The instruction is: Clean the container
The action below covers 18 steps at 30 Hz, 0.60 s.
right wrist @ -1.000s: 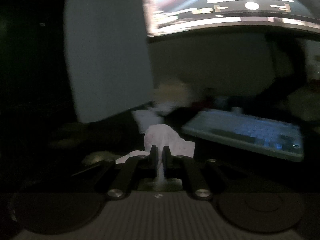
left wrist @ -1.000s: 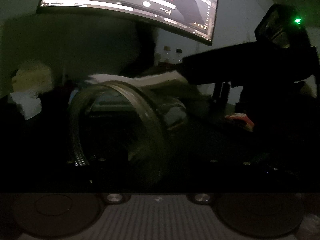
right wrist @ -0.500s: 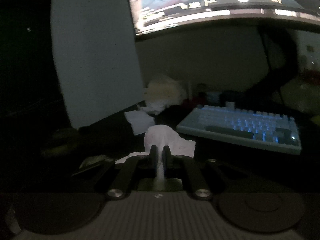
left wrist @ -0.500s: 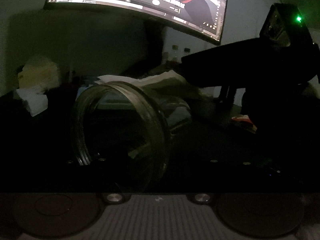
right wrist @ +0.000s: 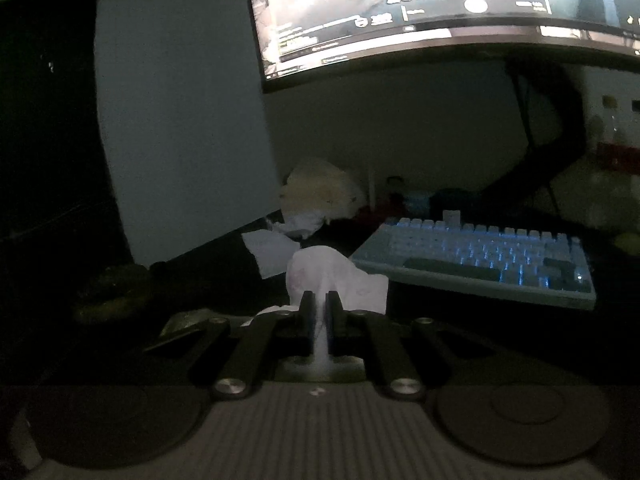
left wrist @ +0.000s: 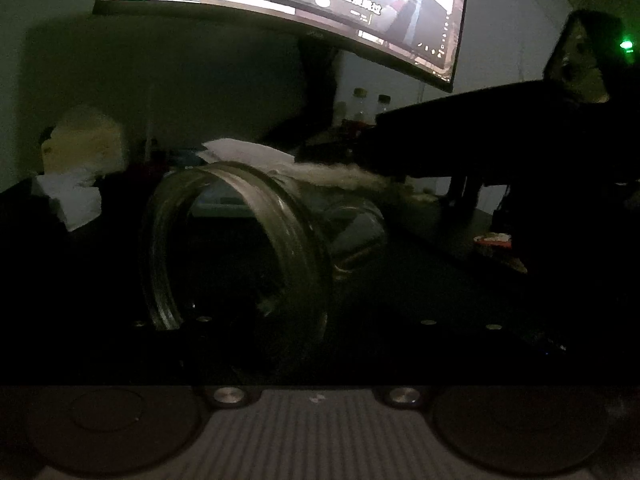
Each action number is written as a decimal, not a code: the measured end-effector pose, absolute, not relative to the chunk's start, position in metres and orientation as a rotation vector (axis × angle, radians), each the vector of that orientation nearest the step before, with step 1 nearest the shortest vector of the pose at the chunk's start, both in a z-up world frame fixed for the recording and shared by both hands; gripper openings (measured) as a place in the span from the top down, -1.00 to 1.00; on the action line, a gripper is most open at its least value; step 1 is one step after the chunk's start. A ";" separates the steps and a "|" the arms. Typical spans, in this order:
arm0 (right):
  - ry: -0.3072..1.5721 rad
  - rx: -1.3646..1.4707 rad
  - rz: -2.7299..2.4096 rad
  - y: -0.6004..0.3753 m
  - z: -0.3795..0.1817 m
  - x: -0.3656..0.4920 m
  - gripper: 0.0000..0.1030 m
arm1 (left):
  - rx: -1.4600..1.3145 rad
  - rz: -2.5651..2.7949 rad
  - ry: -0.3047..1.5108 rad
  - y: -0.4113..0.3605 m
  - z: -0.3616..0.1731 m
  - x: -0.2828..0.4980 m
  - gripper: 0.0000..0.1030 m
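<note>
2 tongs | left tongs [left wrist: 320, 312] unlit (jar [left wrist: 240, 248]) | right tongs [right wrist: 320, 312] pinch tissue [right wrist: 332, 276]

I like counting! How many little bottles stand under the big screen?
2: one bottle and a second bottle right beside it, behind the jar. More may hide in the dark.

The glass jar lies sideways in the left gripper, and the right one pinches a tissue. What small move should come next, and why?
Probably bring the right gripper with its white tissue to the mouth of the glass jar and push it inside. In the left wrist view the tissue lies against the jar's outer wall, the mouth is open, and a speck seems to sit inside.
</note>
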State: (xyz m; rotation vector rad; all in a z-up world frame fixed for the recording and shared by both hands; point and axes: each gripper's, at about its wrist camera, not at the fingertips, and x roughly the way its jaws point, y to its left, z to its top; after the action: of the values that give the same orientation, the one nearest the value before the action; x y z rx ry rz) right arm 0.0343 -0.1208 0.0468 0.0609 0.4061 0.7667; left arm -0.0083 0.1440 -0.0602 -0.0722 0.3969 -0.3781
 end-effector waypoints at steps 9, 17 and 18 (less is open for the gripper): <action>0.423 0.094 0.831 -0.123 0.050 0.032 0.86 | -0.069 -0.359 0.407 0.127 -0.063 0.000 -0.28; 0.417 0.105 0.898 -0.116 0.050 0.026 0.85 | -0.072 -0.349 0.403 0.112 -0.064 0.010 -0.30; 0.412 0.095 0.945 -0.113 0.051 0.022 0.85 | -0.079 -0.348 0.404 0.112 -0.064 0.010 -0.30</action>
State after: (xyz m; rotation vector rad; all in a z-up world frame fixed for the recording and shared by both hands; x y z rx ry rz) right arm 0.0223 -0.1130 0.0508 0.0949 0.4124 0.9445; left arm 0.0104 0.1123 -0.0641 -0.0785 0.4045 -0.3484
